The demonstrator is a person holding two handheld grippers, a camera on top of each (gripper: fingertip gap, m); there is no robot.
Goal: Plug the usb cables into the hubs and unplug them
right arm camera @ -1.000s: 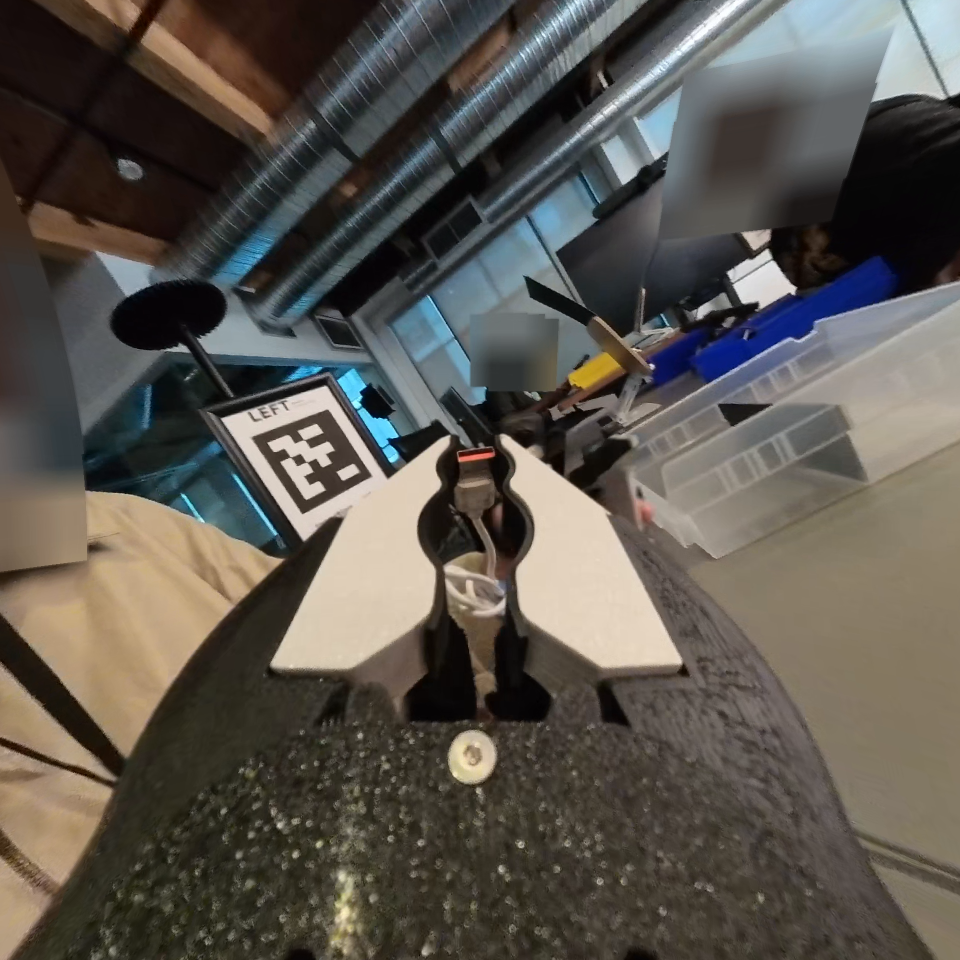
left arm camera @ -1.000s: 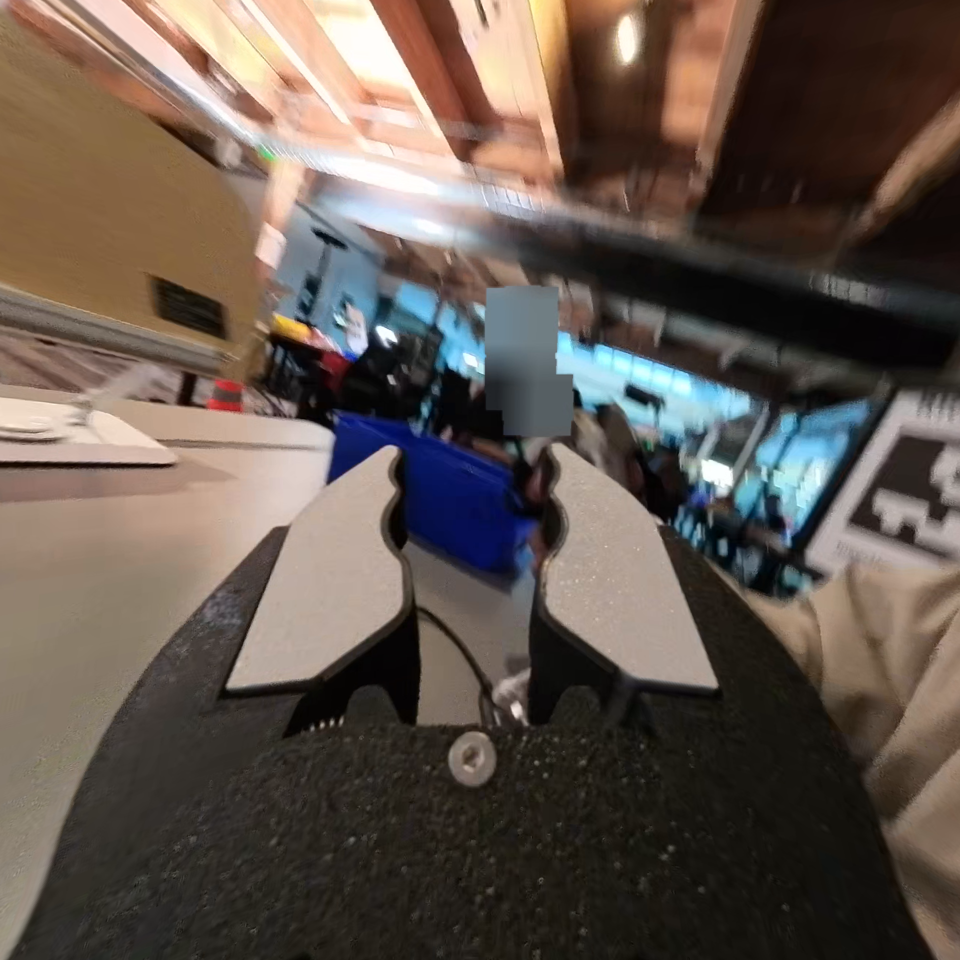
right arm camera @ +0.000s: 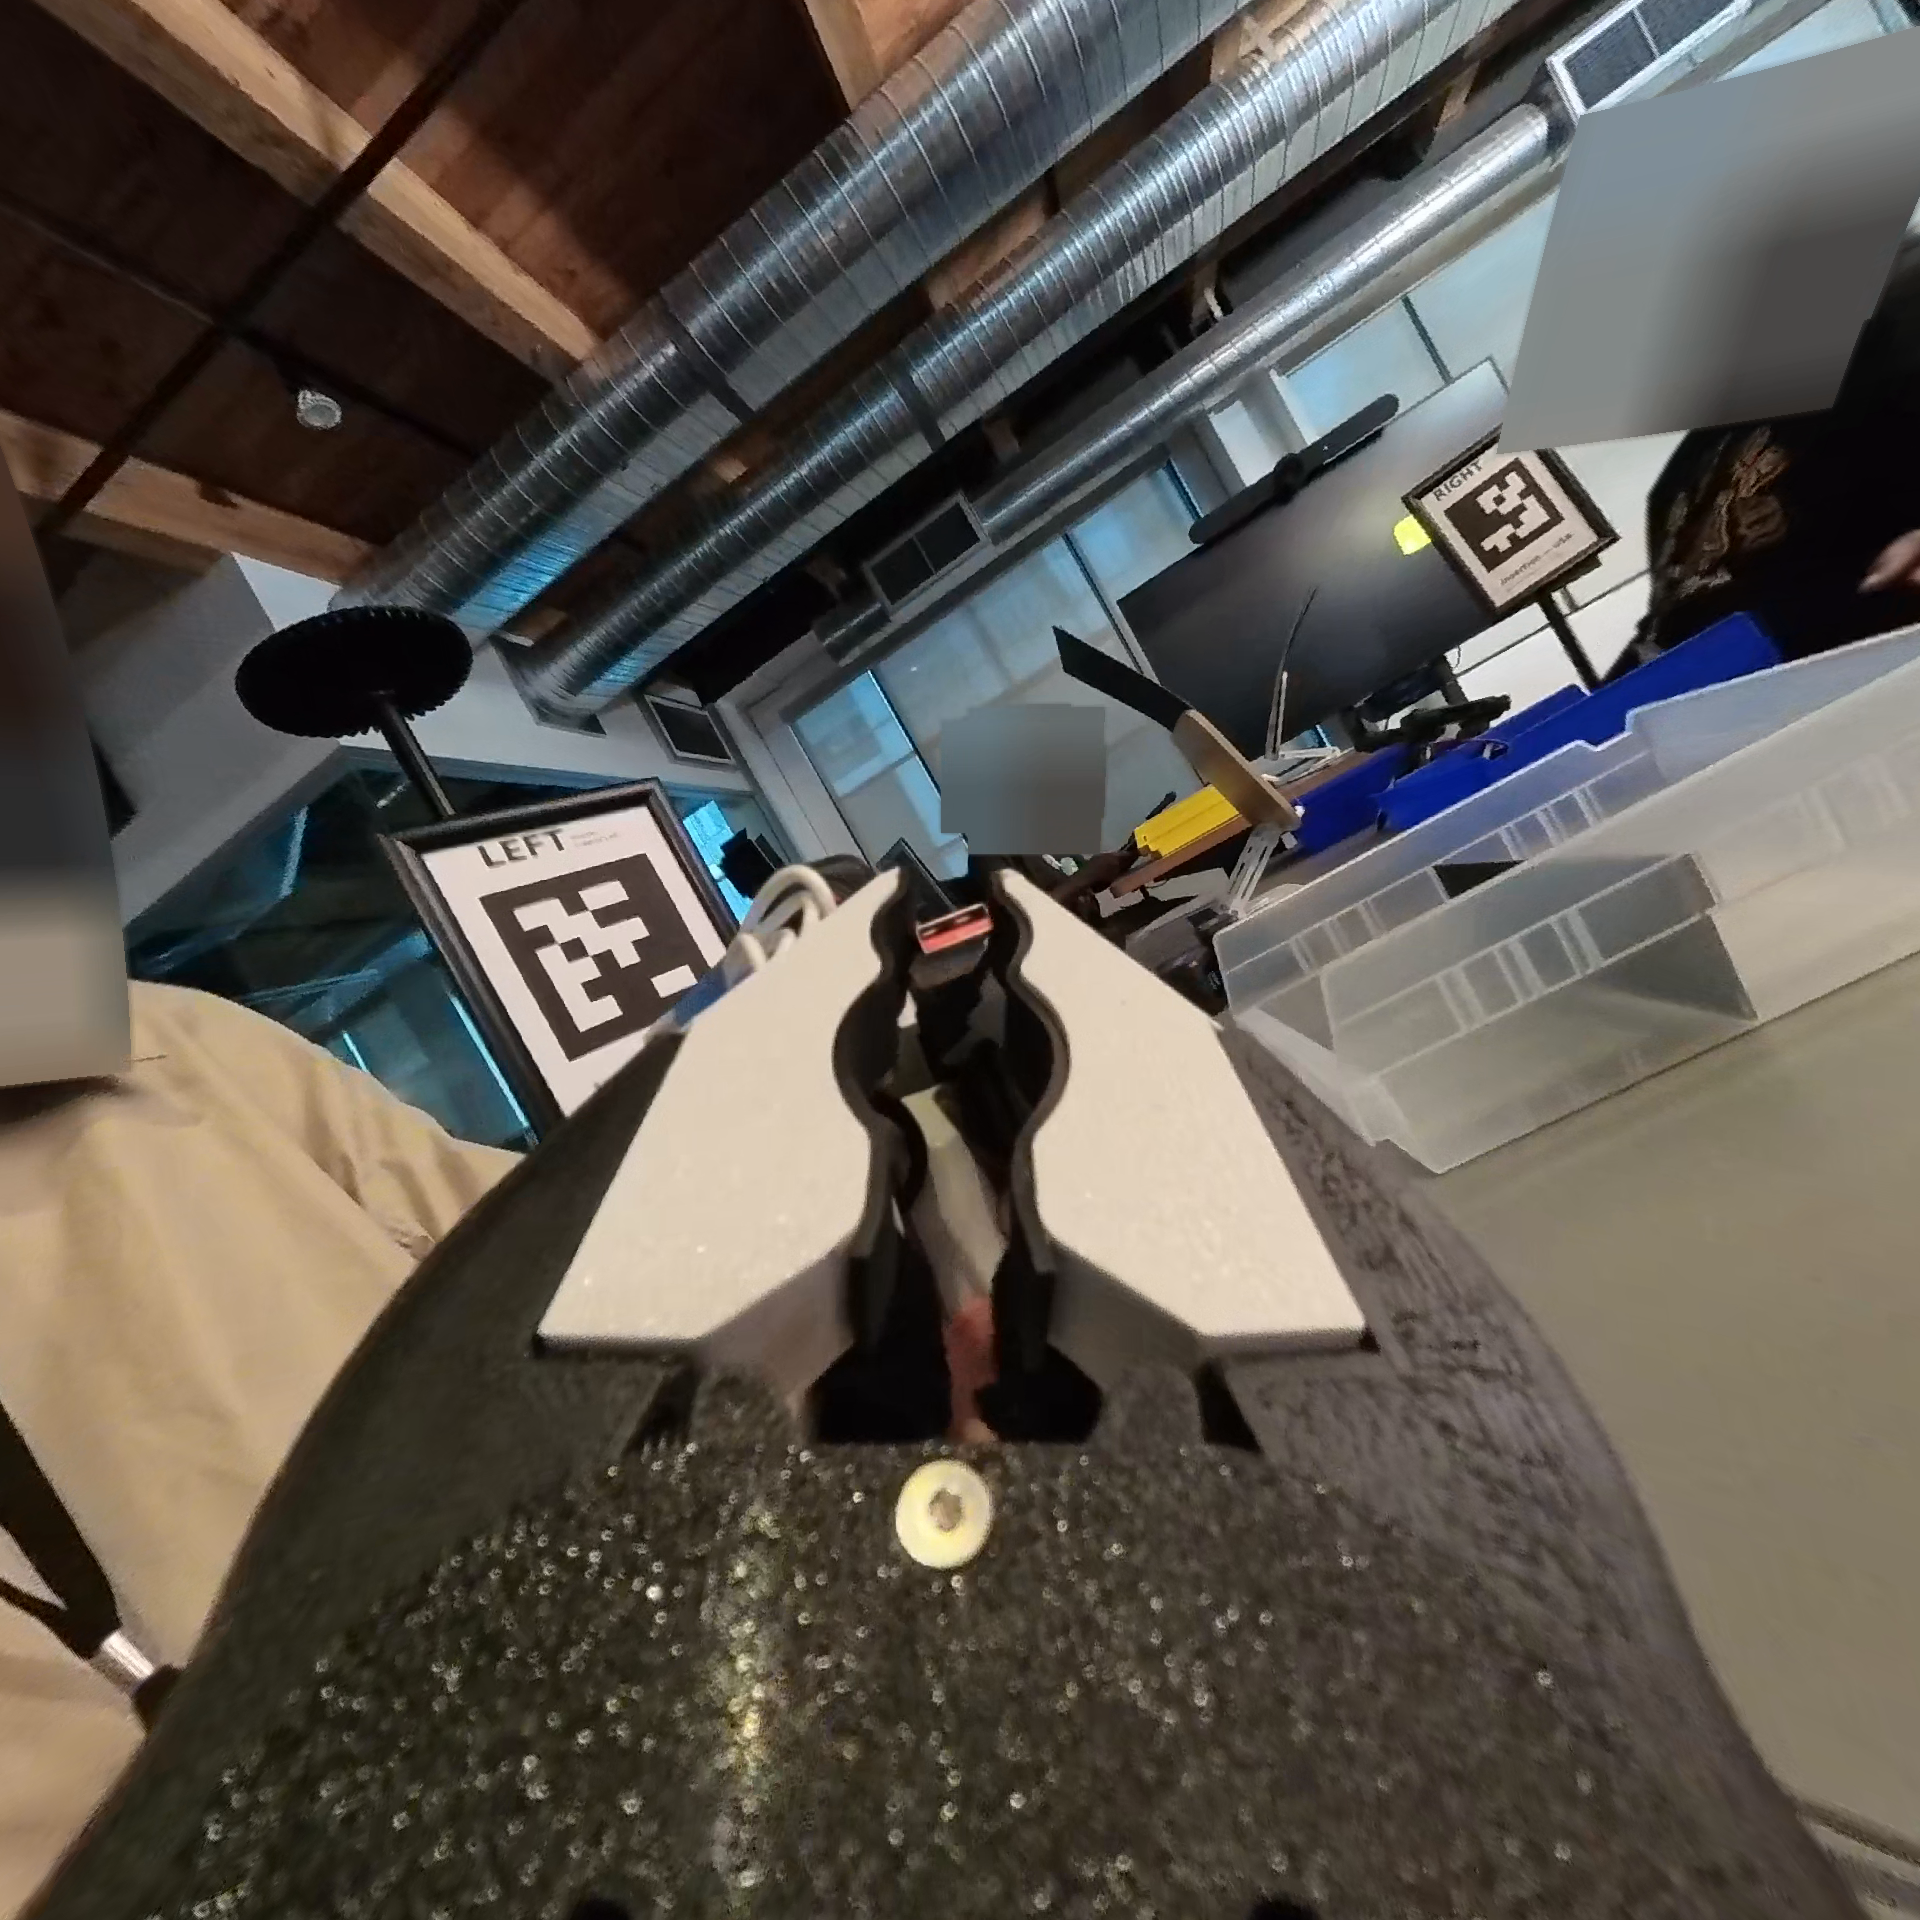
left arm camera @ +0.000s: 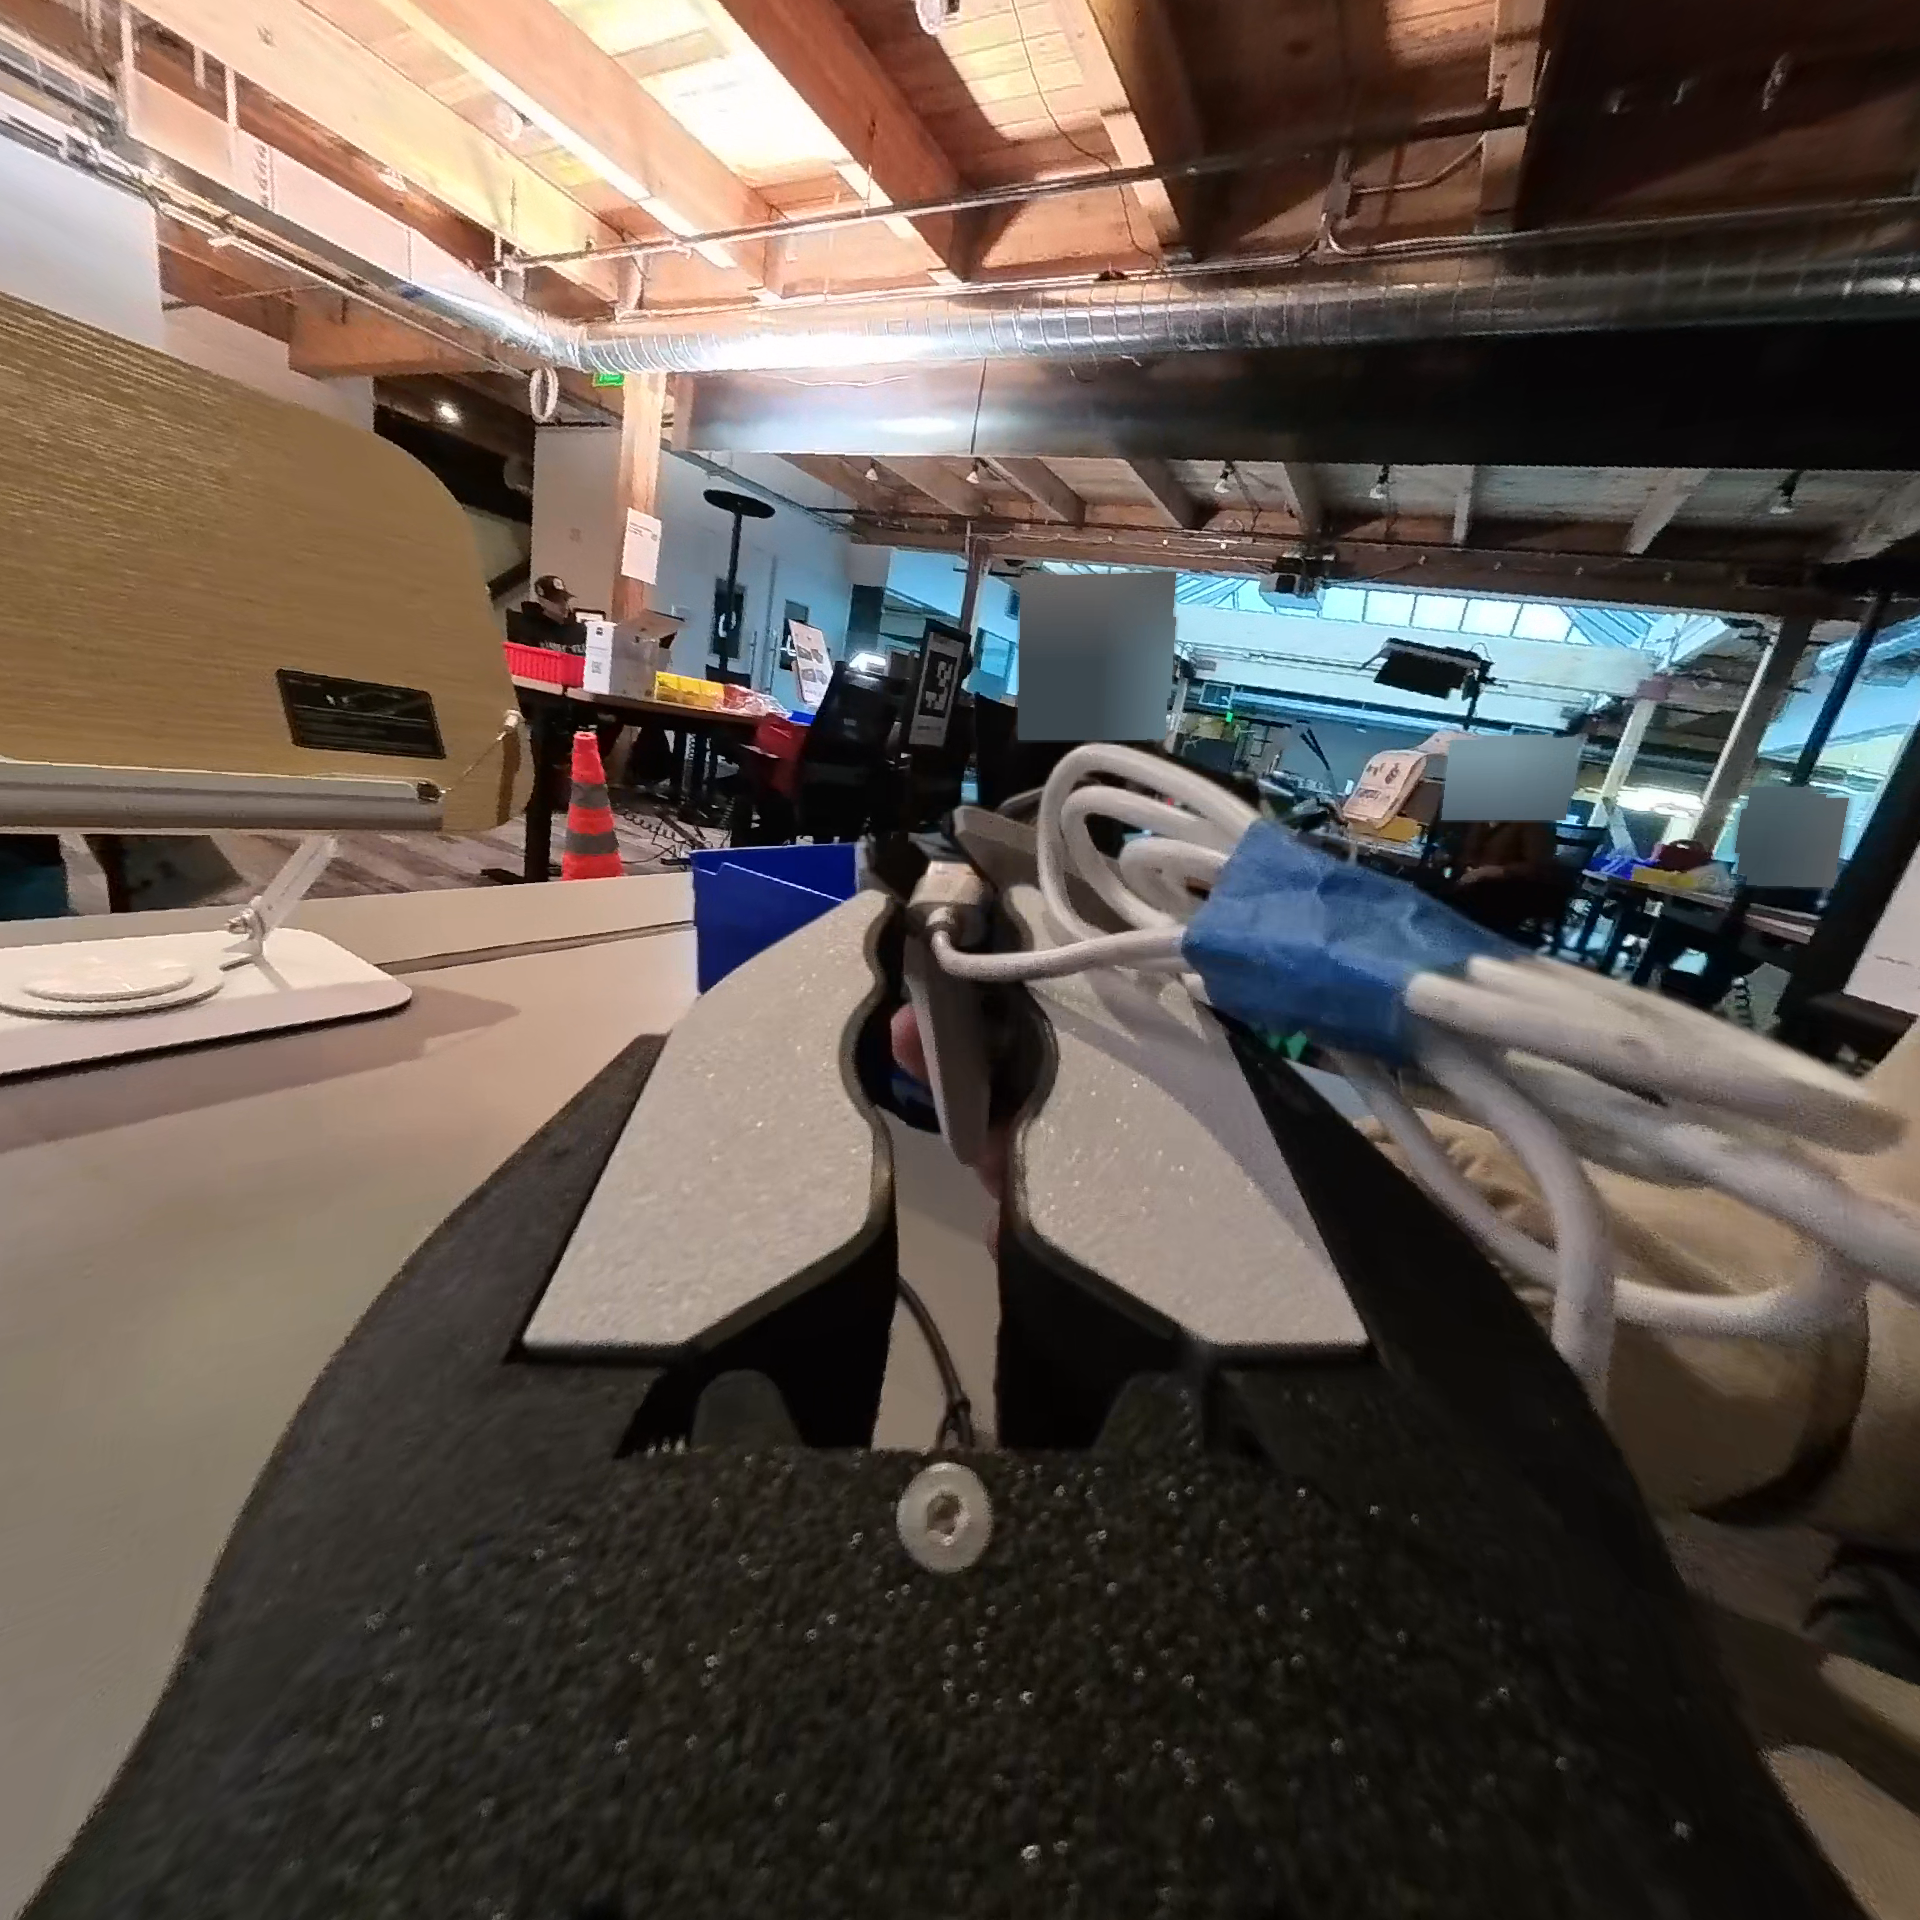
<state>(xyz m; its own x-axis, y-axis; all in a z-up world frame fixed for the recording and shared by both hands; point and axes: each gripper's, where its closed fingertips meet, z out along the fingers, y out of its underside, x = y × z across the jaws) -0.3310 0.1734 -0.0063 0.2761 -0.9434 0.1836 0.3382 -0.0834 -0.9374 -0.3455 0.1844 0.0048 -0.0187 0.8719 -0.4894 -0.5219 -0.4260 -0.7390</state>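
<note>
In the left wrist view my left gripper [left arm camera: 951, 940] is shut on a flat grey hub [left arm camera: 961, 1049], held on edge above the table. A white usb cable bundle [left arm camera: 1101, 831] bound with blue tape [left arm camera: 1309, 961] hangs just right of its tips, and one strand bends to the hub's top end. In the right wrist view my right gripper [right arm camera: 951, 896] is shut on a usb plug [right arm camera: 954, 930] with a red insert at its tip. A grey strip [right arm camera: 961, 1184] lies lower in the gap. The white cable [right arm camera: 784, 896] shows to its left. Both grippers are close together.
A wooden panel [left arm camera: 208, 603] on a white base plate [left arm camera: 312, 987] stands at the table's left. A blue bin [left arm camera: 774, 914] sits at the far edge. Clear plastic boxes [right arm camera: 1507, 977] stand on the table's right. A marker board [right arm camera: 582, 935] and a beige sleeve [right arm camera: 208, 1195] are close by. My left and right fingertips are right by each other.
My left gripper was open and empty; it is now shut on the hub. The right gripper with the plug and cable bundle has come up against the left one.
</note>
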